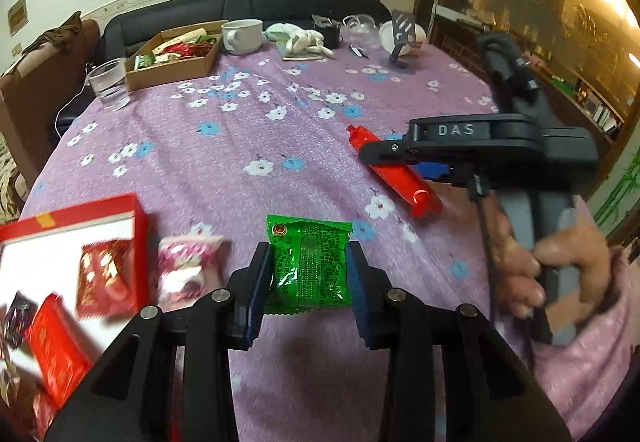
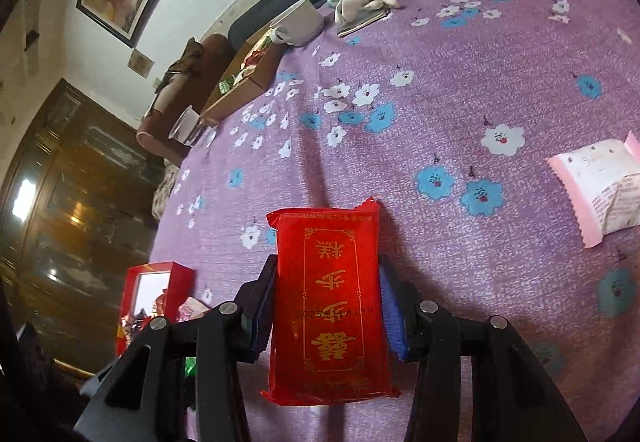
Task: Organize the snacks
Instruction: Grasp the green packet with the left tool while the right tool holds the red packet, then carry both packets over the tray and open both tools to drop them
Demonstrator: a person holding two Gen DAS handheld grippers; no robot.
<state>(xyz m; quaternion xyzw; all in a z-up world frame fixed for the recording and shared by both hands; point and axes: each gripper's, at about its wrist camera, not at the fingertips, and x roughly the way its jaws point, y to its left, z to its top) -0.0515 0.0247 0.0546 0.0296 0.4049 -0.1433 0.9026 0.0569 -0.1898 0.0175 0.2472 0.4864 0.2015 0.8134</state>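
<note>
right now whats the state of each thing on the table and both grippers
left gripper: shut on green snack packet
right gripper: shut on red snack packet
red box: open, snack packets inside
cardboard box: open, holds snacks
plastic cup: upright, seems to hold some clear liquid
white mug: upright
pink-white snack packet: sealed, lying flat on the tablecloth

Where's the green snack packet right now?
Left wrist view, bottom centre: green packet sits between the left gripper pads, right of the red box.
</note>
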